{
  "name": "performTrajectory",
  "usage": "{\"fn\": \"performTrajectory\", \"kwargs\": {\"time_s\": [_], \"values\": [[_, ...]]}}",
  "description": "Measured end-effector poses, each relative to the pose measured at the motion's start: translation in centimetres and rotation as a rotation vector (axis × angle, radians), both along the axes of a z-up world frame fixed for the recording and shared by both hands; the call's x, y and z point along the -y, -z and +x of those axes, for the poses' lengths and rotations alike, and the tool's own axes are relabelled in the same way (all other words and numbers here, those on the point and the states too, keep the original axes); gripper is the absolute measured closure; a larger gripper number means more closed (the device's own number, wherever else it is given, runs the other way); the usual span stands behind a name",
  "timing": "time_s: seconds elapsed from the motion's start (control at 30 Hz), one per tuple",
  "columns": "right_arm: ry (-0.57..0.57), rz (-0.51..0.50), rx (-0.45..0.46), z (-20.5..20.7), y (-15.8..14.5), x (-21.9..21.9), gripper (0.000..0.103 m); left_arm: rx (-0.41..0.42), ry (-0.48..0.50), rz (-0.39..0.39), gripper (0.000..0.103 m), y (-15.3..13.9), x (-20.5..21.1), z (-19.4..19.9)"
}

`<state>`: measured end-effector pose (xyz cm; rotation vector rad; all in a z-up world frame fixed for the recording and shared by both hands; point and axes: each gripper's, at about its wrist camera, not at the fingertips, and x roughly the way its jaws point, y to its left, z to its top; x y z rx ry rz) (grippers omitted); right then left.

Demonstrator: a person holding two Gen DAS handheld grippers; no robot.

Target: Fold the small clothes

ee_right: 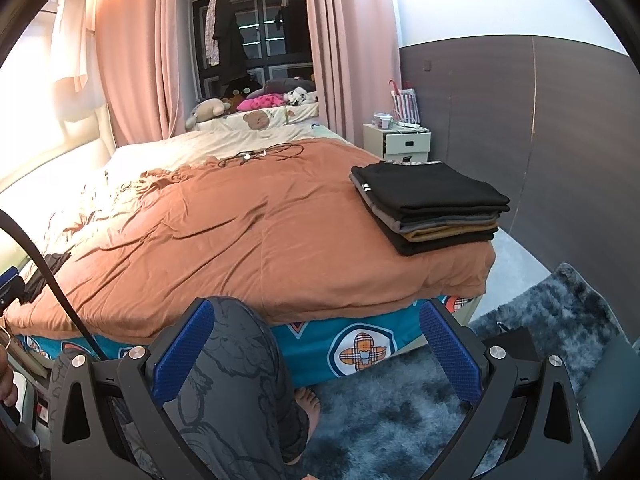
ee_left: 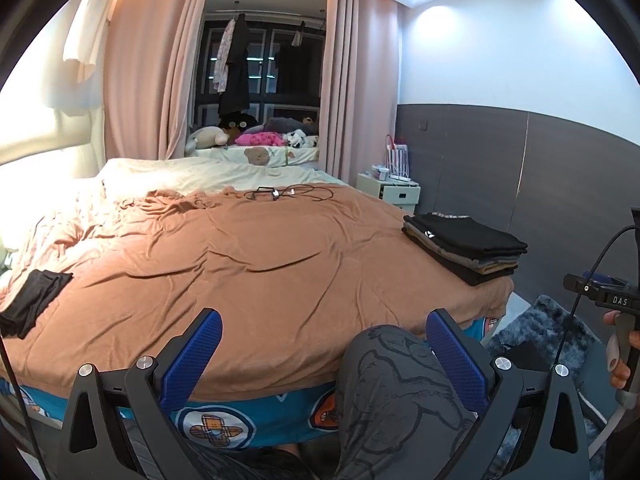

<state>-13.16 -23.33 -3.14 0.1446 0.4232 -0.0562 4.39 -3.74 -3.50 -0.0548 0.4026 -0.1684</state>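
Observation:
A stack of folded dark clothes (ee_left: 466,246) (ee_right: 430,204) rests on the bed's right front corner. A loose black garment (ee_left: 32,302) (ee_right: 46,270) lies crumpled at the bed's left edge. My left gripper (ee_left: 324,344) hangs open at the bed's front edge, nothing between its blue pads; a person's knee in grey printed trousers (ee_left: 392,392) sits below its right finger. My right gripper (ee_right: 316,338) is also open and empty, held low in front of the bed side, well below and left of the folded stack. The person's leg (ee_right: 236,380) shows between its fingers.
An orange-brown blanket (ee_left: 260,264) (ee_right: 240,232) covers the bed, with black cables (ee_left: 288,193) (ee_right: 260,154) lying at its far end. A white nightstand (ee_right: 398,142) stands by the right wall. A blue shaggy rug (ee_right: 400,412) covers the floor, with a bare foot (ee_right: 308,404) on it.

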Motion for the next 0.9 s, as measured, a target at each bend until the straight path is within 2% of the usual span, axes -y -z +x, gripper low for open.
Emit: {"fn": "performTrajectory", "kwargs": {"time_s": [0.9], "values": [[-0.014,-0.005,0.012,-0.4,0.1,0.6,0.000,0.016,-0.015,0.001,0.000,-0.4,0.9,-1.1]]}}
